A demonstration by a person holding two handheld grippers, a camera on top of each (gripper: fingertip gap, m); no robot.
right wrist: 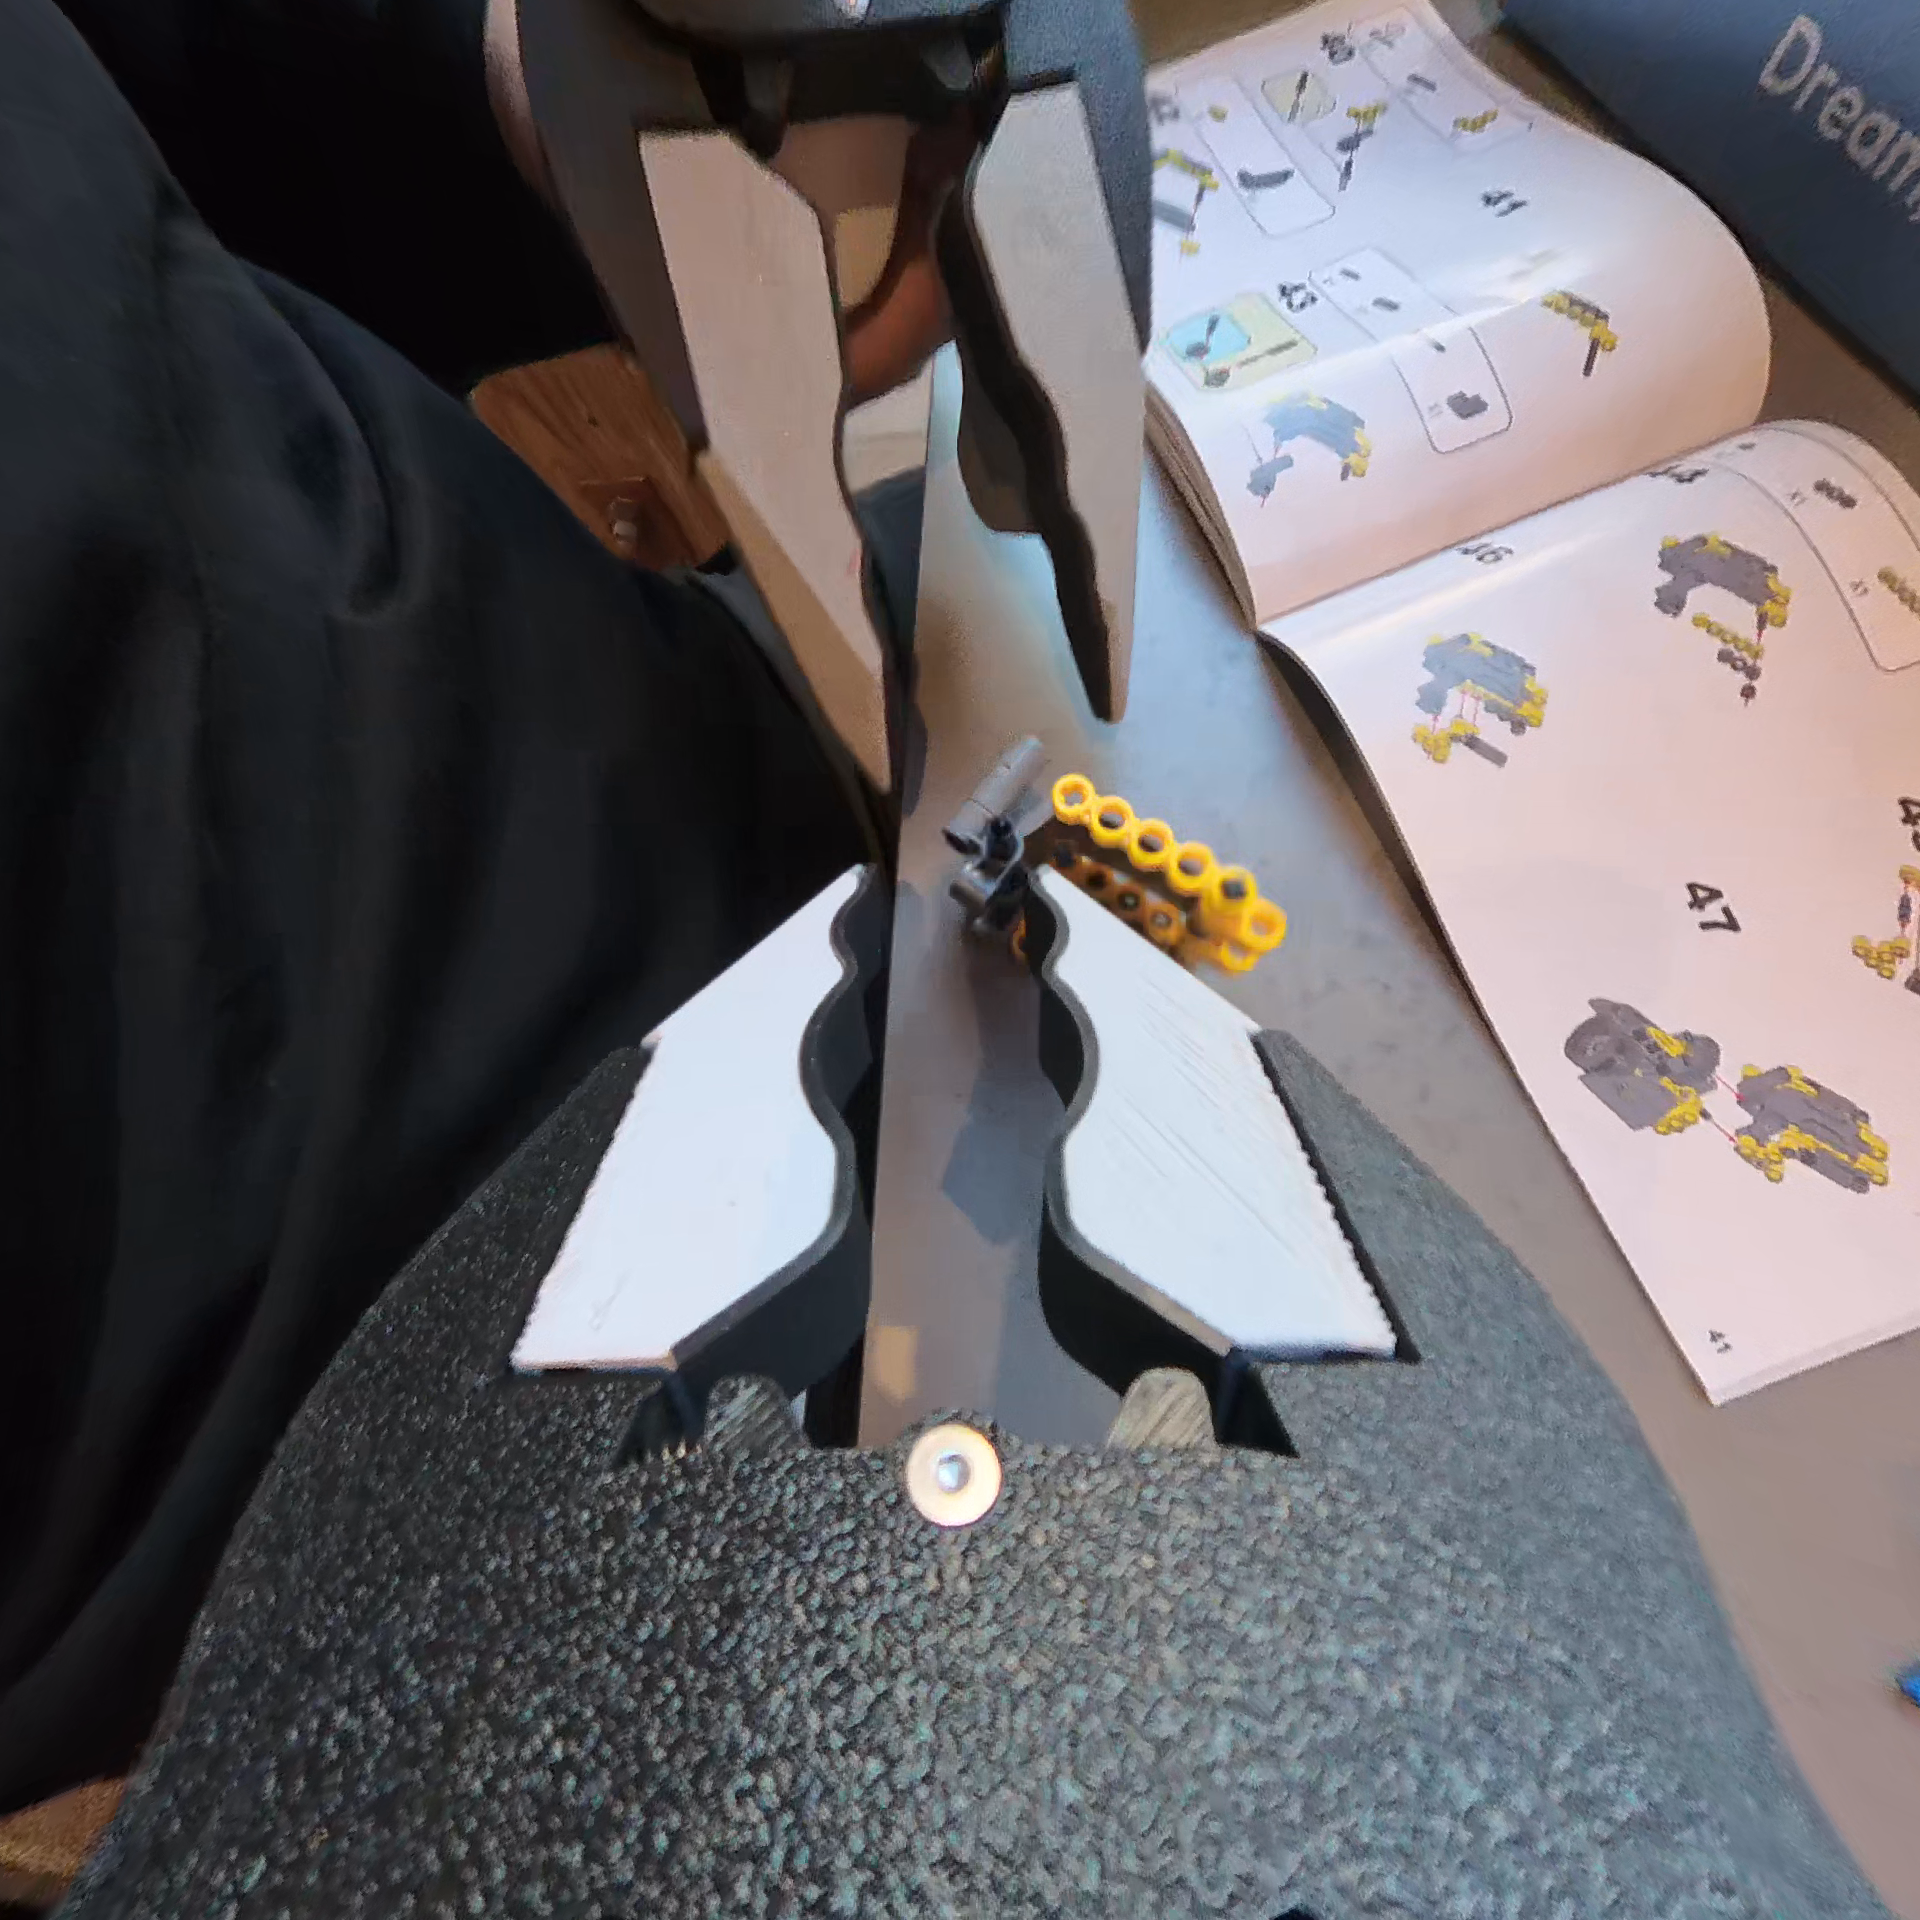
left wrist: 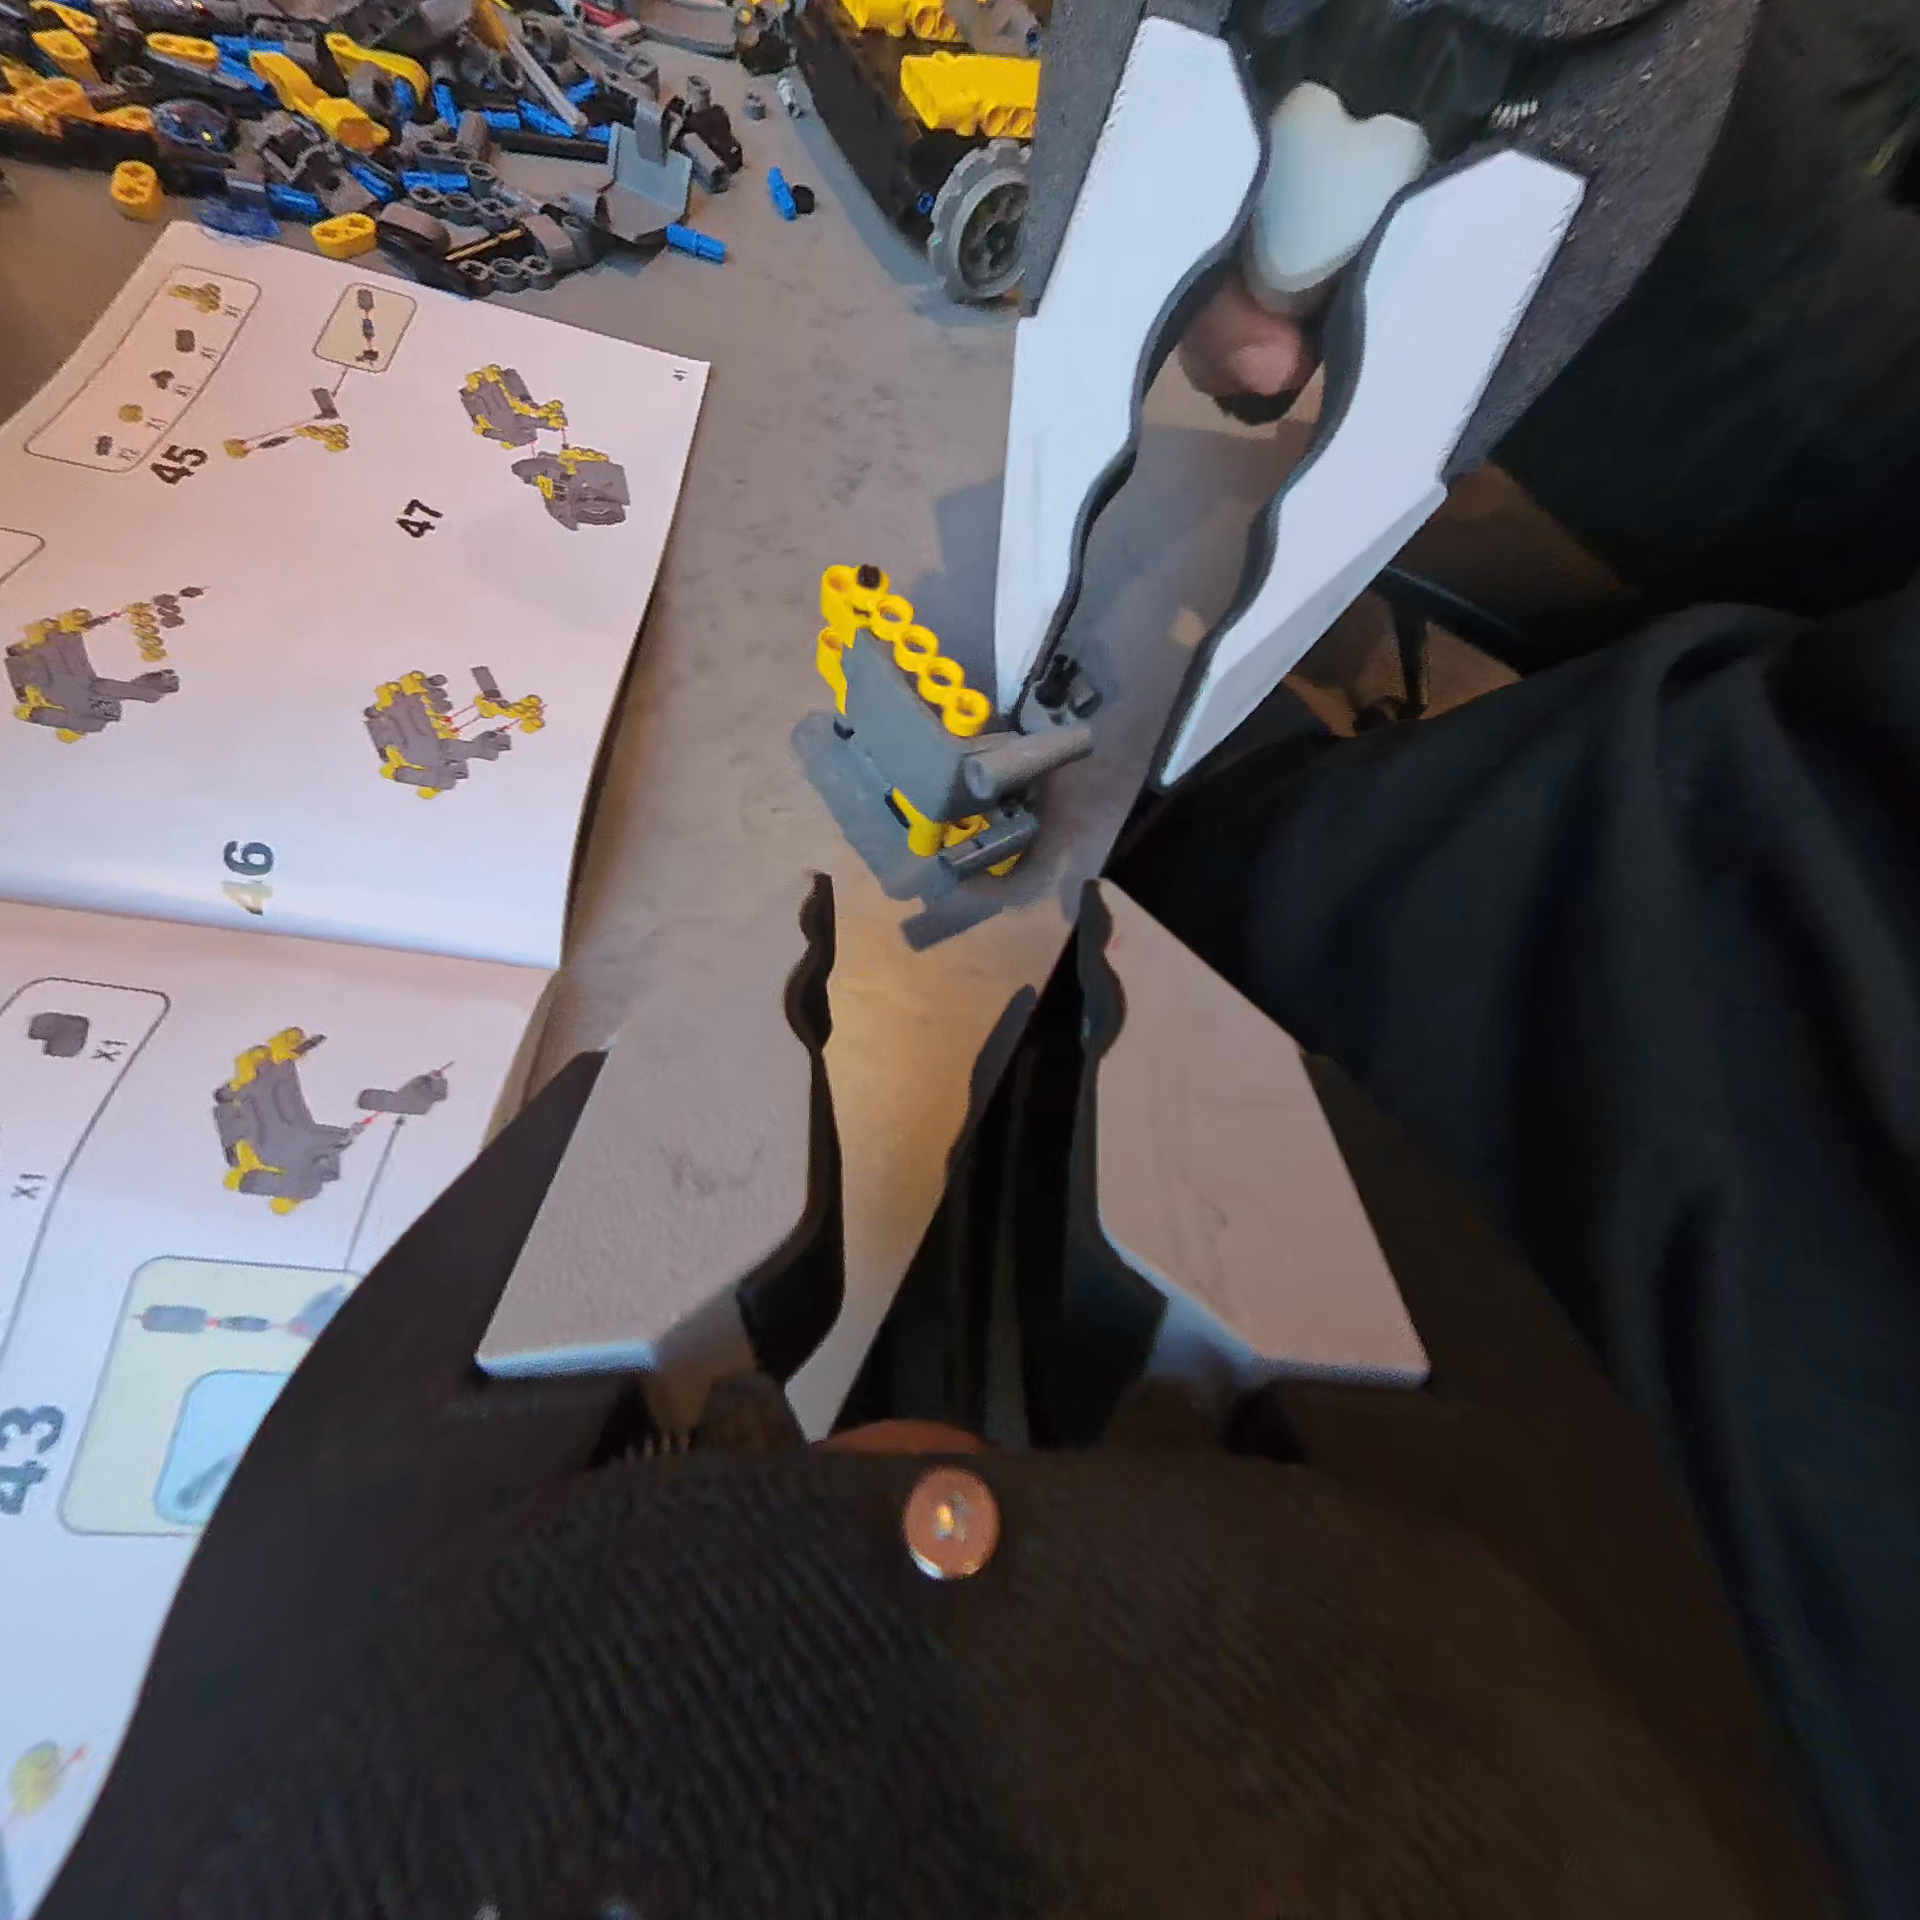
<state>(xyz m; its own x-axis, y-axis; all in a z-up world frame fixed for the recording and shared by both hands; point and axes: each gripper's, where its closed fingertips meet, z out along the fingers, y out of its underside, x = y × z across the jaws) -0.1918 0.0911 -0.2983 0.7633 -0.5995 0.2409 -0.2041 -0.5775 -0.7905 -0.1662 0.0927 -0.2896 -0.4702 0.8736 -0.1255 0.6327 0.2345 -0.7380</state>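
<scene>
Here both grippers spread, holding nothing, tips converging from opposite sides on a small yellow-and-grey brick assembly (left wrist: pixel 914 743) standing near the desk (left wrist: pixel 790 416) edge. Right gripper (right wrist: pixel 951 899) fingertip beside its small black pin; left gripper (left wrist: pixel 951 904) just short of it. Open instruction booklet (left wrist: pixel 312 644) alongside, loose brick pile (left wrist: pixel 343 135) behind. Grey desk, dark clothing at edge.

Two grippers show: the left gripper (left wrist: pixel 951 899) and the right gripper (right wrist: pixel 940 883). One small yellow-and-grey brick assembly (left wrist: pixel 920 743) stands on one grey table (left wrist: pixel 831 416), beside one open instruction booklet (left wrist: pixel 312 623). One heap of loose bricks (left wrist: pixel 343 135), too many to count, lies beyond.
</scene>
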